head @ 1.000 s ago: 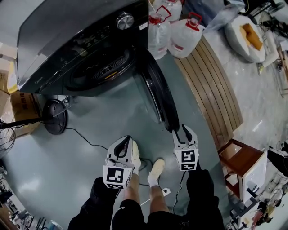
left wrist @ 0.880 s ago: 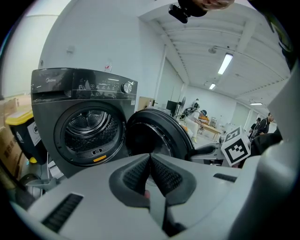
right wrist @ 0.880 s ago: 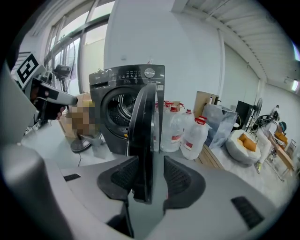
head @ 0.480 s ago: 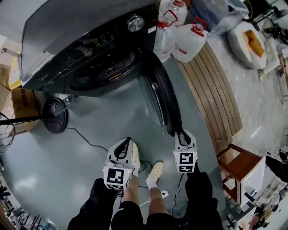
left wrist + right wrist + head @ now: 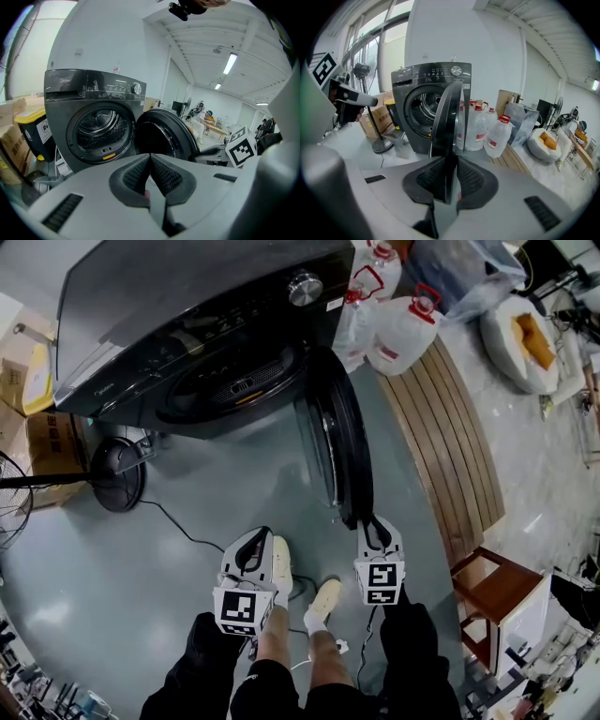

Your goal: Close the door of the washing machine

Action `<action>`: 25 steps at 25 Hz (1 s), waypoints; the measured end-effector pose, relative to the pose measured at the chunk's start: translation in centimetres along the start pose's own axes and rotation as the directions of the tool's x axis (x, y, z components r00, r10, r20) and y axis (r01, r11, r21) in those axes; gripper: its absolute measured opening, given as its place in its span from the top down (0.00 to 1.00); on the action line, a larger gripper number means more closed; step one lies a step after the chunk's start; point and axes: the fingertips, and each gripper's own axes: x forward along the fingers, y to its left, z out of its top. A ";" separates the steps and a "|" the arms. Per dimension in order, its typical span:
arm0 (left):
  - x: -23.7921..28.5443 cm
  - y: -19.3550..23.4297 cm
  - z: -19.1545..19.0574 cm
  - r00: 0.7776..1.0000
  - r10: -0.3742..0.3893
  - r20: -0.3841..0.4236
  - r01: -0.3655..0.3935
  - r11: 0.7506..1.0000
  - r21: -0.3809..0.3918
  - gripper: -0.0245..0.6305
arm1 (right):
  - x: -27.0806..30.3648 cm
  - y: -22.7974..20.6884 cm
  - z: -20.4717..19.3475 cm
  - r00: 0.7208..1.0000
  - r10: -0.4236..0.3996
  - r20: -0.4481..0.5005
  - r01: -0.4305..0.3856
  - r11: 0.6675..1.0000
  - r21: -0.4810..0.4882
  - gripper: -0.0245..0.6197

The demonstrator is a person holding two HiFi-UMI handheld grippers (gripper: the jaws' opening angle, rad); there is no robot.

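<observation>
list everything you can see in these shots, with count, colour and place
washing machine: one, dark grey, top left
door: one, black, swung open, centre
water jugs: at least three, clear with red caps, right of machine
slatted platform: one, wood brown, right
stool: one, brown, lower right
cushion: one, white, top right
fan base: one, black, left floor
cardboard boxes: at least two, brown, far left
shoes: two, cream, bottom centre
left gripper: one, white, jaws together, empty
right gripper: one, white, jaws just closed on door's edge
</observation>
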 end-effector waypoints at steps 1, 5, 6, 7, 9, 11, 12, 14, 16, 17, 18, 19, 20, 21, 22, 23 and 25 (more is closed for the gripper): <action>-0.3 0.3 -0.1 1.000 0.006 0.001 -0.006 1.000 -0.002 0.93 | 0.0 0.4 0.0 1.000 0.002 0.001 -0.002 1.000 0.000 0.83; -1.9 1.6 -0.7 0.999 0.036 0.004 -0.036 0.999 -0.019 0.93 | 0.0 1.8 -0.3 1.000 0.012 0.001 -0.012 1.000 -0.005 0.82; -2.3 2.0 -1.0 0.999 0.045 0.005 -0.045 0.999 -0.024 0.93 | 0.0 2.3 -0.2 1.000 0.019 0.003 -0.019 1.000 -0.005 0.82; -2.6 2.4 -1.1 0.999 0.053 0.006 -0.053 0.998 -0.030 0.93 | 0.1 2.8 -0.1 1.000 0.026 0.004 -0.026 1.000 -0.007 0.82; -3.2 3.1 -1.4 0.998 0.066 0.009 -0.066 0.997 -0.039 0.93 | 0.2 3.8 0.0 0.999 0.039 0.000 -0.039 0.999 -0.011 0.81; -3.7 3.7 -1.6 0.997 0.076 0.013 -0.075 0.996 -0.044 0.93 | 0.4 4.6 0.1 0.999 0.049 -0.007 -0.049 0.999 -0.008 0.81; -4.0 3.9 -1.6 0.997 0.080 0.014 -0.079 0.996 -0.046 0.93 | 0.5 4.9 0.1 0.999 0.053 -0.009 -0.053 0.999 -0.004 0.80; -4.5 4.2 -1.6 0.996 0.087 0.015 -0.086 0.995 -0.048 0.93 | 0.6 5.6 0.3 0.998 0.057 -0.011 -0.057 0.998 0.004 0.80; -4.9 4.6 -1.5 0.995 0.095 0.017 -0.094 0.994 -0.048 0.93 | 0.6 6.2 0.4 0.998 0.058 -0.012 -0.058 0.998 0.006 0.80; -5.2 4.8 -1.5 0.995 0.101 0.019 -0.100 0.994 -0.048 0.93 | 0.6 6.5 0.5 0.998 0.058 -0.012 -0.058 0.998 0.004 0.80; -5.4 5.1 -1.5 0.994 0.106 0.021 -0.105 0.993 -0.049 0.93 | 0.6 6.8 0.6 0.998 0.061 -0.012 -0.061 0.998 0.001 0.80; -5.7 5.3 -1.6 0.993 0.112 0.022 -0.111 0.993 -0.050 0.93 | 0.7 7.2 0.6 0.998 0.065 -0.013 -0.065 0.998 -0.003 0.80; -6.0 5.6 -1.7 0.993 0.118 0.023 -0.117 0.992 -0.052 0.93 | 0.7 7.5 0.7 0.997 0.070 -0.013 -0.071 0.997 -0.006 0.79; -6.3 5.9 -1.8 0.992 0.125 0.025 -0.123 0.991 -0.054 0.93 | 0.7 8.0 0.8 0.997 0.077 -0.014 -0.077 0.997 -0.010 0.79; -6.7 6.1 -1.9 0.991 0.130 0.026 -0.128 0.990 -0.058 0.93 | 0.7 8.4 0.9 0.996 0.084 -0.015 -0.084 0.996 -0.014 0.79; -7.0 6.4 -2.0 0.990 0.135 0.027 -0.133 0.989 -0.061 0.93 | 0.7 8.9 1.0 0.996 0.090 -0.017 -0.091 0.996 -0.018 0.79; -7.4 6.9 -2.1 0.989 0.146 0.024 -0.144 0.987 -0.068 0.93 | 0.9 9.7 1.2 0.994 0.104 -0.020 -0.104 0.994 -0.027 0.78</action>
